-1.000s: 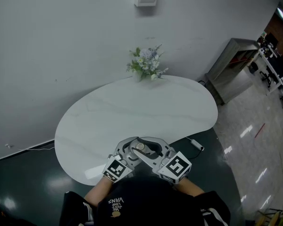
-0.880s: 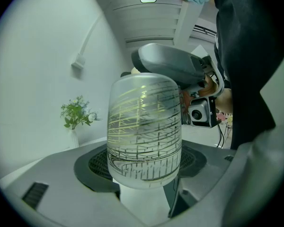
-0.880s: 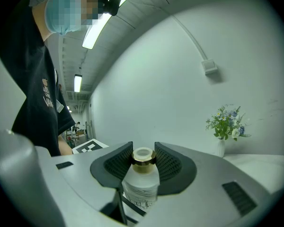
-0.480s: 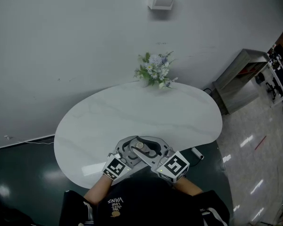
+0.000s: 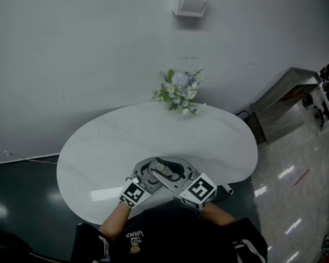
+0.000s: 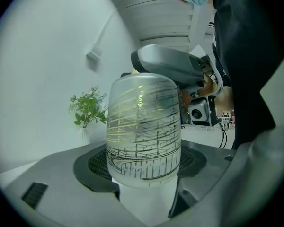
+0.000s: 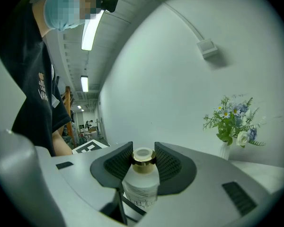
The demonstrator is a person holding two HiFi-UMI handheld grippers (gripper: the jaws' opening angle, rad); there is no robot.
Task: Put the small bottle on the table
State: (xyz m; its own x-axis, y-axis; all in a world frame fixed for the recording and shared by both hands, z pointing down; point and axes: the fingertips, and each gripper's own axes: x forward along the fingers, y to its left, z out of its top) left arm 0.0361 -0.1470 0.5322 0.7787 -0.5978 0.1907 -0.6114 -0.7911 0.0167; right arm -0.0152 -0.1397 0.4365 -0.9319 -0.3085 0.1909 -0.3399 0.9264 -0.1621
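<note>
The small bottle [image 5: 160, 169] is frosted glass with gold and black lines and a gold cap. Both grippers hold it just above the near part of the white oval table [image 5: 98, 152]. In the left gripper view the bottle's body [image 6: 144, 131] fills the middle, and my left gripper [image 6: 144, 174] is shut on its lower part. In the right gripper view my right gripper [image 7: 143, 162] is shut on the bottle's gold cap [image 7: 143, 156]. In the head view the left gripper [image 5: 152, 173] and right gripper [image 5: 169, 172] meet at the bottle, close to my body.
A vase of flowers [image 5: 178, 92] stands at the table's far edge against the wall. A white box [image 5: 191, 4] hangs on the wall above. A grey cabinet [image 5: 288, 100] stands at the right. A cable plug [image 5: 226, 189] lies on the dark floor.
The head view has shifted, and the grippers with the bottle now sit further in from the table's near edge. Both grips on the bottle are unchanged.
</note>
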